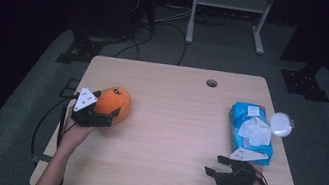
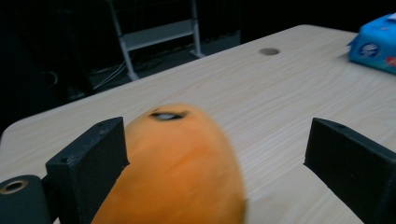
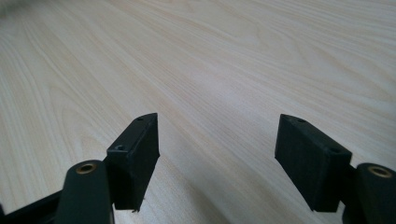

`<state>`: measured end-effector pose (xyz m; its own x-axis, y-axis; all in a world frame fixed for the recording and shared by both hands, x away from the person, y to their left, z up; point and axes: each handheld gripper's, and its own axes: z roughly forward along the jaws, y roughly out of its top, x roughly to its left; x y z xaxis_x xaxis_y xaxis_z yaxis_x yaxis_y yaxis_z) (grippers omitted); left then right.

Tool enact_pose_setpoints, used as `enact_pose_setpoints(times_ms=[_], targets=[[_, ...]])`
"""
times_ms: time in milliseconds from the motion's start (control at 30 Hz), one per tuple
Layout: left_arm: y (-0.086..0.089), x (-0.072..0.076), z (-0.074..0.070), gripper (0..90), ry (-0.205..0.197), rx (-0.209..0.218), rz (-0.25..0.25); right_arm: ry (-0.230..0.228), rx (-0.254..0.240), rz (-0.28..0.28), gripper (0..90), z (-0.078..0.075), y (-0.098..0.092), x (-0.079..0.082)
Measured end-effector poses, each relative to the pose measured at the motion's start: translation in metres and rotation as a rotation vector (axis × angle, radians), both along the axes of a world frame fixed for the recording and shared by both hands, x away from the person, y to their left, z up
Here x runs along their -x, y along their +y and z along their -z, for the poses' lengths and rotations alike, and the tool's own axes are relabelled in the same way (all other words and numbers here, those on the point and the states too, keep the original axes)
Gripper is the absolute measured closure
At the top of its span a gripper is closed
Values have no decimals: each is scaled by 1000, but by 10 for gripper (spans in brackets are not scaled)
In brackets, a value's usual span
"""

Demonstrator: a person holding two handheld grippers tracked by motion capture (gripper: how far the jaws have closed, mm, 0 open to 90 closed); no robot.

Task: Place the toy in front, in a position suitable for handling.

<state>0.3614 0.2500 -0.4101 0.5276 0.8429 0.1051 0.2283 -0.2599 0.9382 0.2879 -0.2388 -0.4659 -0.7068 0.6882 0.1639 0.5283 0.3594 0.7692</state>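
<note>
Straddling the orange plush toy at the desk's left, the left claw gapes unclamped; the right claw, also spread, idles far right.

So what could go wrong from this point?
The left gripper is open around the orange plush toy, which sits against one jaw with a gap at the other; closing now might nudge or roll it instead of pinching it. The toy also lies near the table's left edge, so a push could send it off.
</note>
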Motion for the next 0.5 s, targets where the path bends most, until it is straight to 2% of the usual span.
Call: enact_pose_setpoints(times_ms=[33,133,200,300,367,433,500], targets=[[6,-5,5,49,10,36,-12,3,-2,1,293,0,0,0],[10,-9,9,49,9,35,-41,16,9,3,291,3,1,-1],[13,-15,19,50,23,41,-56,15,15,-3,291,4,2,-2],[14,-17,27,72,31,29,-73,13,15,-6,291,4,2,-2],[15,-19,35,81,26,11,-109,15,20,-9,292,4,3,-1],[17,-20,38,81,26,36,-122,16,27,-16,292,5,4,-1],[17,-21,40,81,26,31,-124,13,35,-21,292,5,6,0]])
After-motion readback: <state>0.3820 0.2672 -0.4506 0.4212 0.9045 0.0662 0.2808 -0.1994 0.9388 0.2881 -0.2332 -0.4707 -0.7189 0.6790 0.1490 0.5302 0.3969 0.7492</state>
